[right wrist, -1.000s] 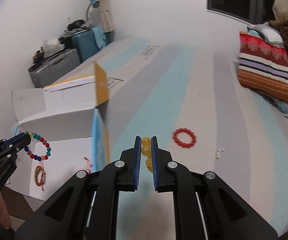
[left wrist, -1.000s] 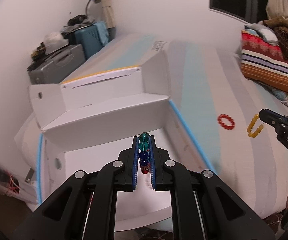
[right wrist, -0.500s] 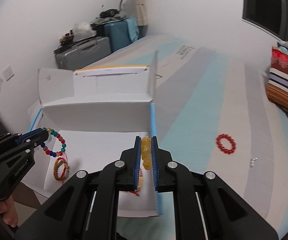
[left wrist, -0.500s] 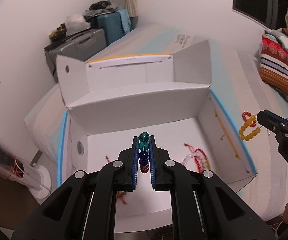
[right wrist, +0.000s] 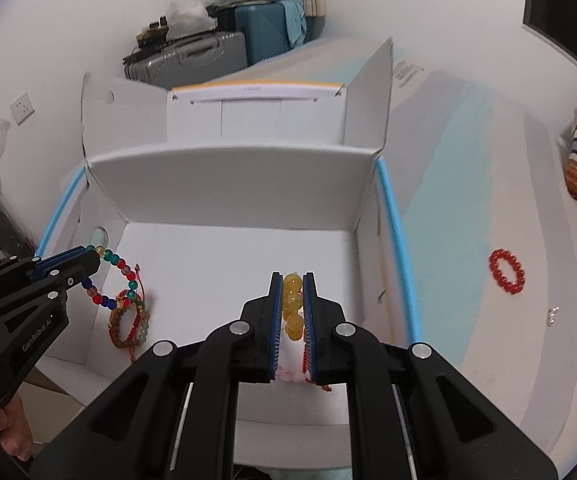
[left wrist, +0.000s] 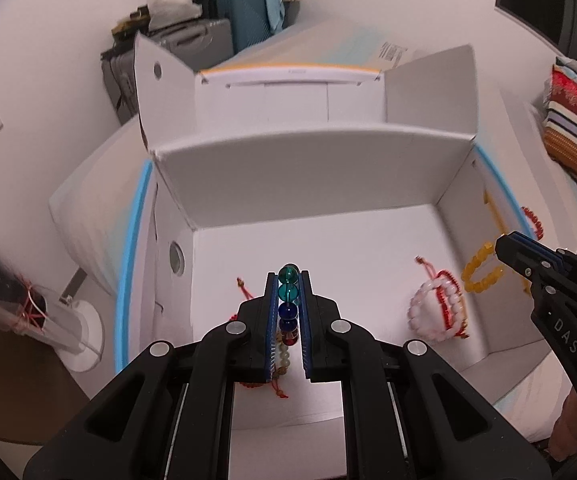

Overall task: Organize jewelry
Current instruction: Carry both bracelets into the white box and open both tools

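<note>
Almost done, but not yet. Left tongs (left wrist: 289, 280) squeezed tight on a colorful bead bracelet (right wrist: 114, 282), hanging in the air over the left side of the white box (right wrist: 228, 192). Right tongs (right wrist: 291, 280) squeezed tight on a yellow bead bracelet (left wrist: 480, 270), up over the right side of the same box. Neither one let go yet.

Already down on the box floor: a brown bead bracelet with a red string (right wrist: 128, 326) on the left, and a white and red bracelet (left wrist: 438, 310) on the right.

Still out on the bed (right wrist: 468, 208): one red bead bracelet (right wrist: 506, 272), well apart from the box. Also a tiny shiny thing (right wrist: 552, 315) near it, too small to tell.

Left to do, most likely: drop both held bracelets in, then fetch the red one.
</note>
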A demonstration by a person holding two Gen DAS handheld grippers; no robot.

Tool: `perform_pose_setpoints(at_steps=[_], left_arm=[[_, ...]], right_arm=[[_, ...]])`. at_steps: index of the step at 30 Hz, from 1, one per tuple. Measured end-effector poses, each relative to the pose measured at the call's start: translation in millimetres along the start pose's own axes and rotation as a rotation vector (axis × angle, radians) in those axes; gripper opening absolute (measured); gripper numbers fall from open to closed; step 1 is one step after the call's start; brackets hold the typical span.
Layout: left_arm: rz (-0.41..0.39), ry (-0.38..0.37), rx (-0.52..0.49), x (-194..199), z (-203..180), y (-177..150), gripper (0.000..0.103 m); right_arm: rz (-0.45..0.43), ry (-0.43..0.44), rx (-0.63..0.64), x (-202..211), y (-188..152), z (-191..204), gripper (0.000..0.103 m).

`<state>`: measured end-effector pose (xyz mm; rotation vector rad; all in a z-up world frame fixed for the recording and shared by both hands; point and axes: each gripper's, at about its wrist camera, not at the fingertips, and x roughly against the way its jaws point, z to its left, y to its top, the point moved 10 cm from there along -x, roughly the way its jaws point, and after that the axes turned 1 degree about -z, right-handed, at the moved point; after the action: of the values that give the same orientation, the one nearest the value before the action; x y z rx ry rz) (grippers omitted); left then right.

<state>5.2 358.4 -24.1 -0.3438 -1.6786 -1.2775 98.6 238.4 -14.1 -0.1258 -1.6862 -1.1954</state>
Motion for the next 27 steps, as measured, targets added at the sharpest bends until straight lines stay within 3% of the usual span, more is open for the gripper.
perform_pose_setpoints(at_steps=[11,24,25,26,27], left_arm=[[0.071,0.018,-0.001,-31,10,-18,0.009],[0.061,0.052,-0.013,-27,13,-15,0.012],[0.058,0.052,-0.012,-25,13,-15,0.013],[0.051,0.05,-0.008,-22,12,-13,0.021],[0.043,0.053,-0.006,-19,12,-11,0.029]], right_arm=[[0.088,-0.005,0.0,-37,-21,4,0.009],[0.105,-0.005,0.006,-42,-26,8,0.011],[0.102,-0.002,0.008,-39,-25,10,0.011],[0.096,-0.001,0.011,-37,-23,10,0.013],[0.089,-0.002,0.013,-33,-21,10,0.022]])
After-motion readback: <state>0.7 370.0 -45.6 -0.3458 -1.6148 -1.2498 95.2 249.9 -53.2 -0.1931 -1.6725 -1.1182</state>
